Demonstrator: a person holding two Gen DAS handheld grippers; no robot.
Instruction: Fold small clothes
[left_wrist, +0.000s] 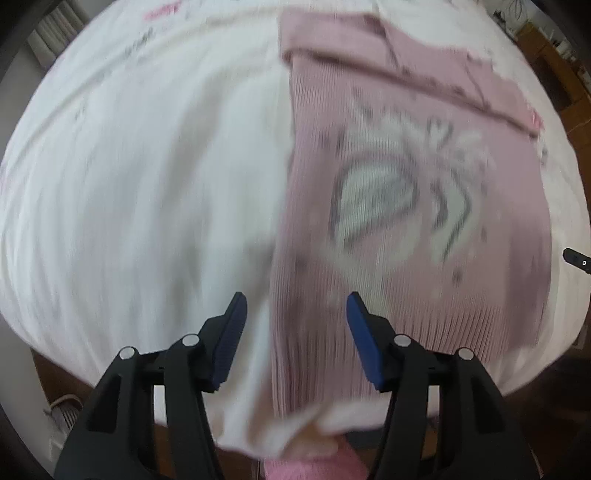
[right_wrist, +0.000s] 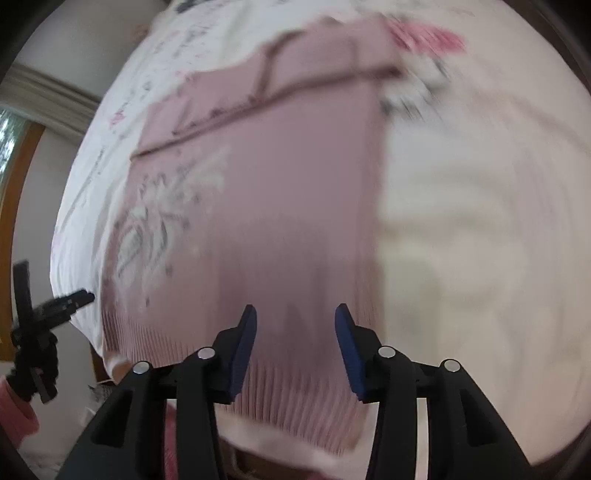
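A small pink ribbed sweater (left_wrist: 406, 229) with a white and grey print lies flat on a white bed cover (left_wrist: 147, 177). Its sleeves are folded across the top. My left gripper (left_wrist: 295, 306) is open above the sweater's lower left edge, with nothing between its blue pads. The same sweater (right_wrist: 266, 206) fills the right wrist view. My right gripper (right_wrist: 295, 317) is open above the sweater's ribbed hem near its lower right corner, holding nothing. Both views are blurred by motion.
The bed cover (right_wrist: 480, 221) carries faint printed marks and a pink patch (right_wrist: 428, 38) at the far side. The left gripper (right_wrist: 55, 306) and a pink sleeve (right_wrist: 14, 410) show at the right wrist view's left edge. Wooden furniture (left_wrist: 546, 62) stands beyond the bed.
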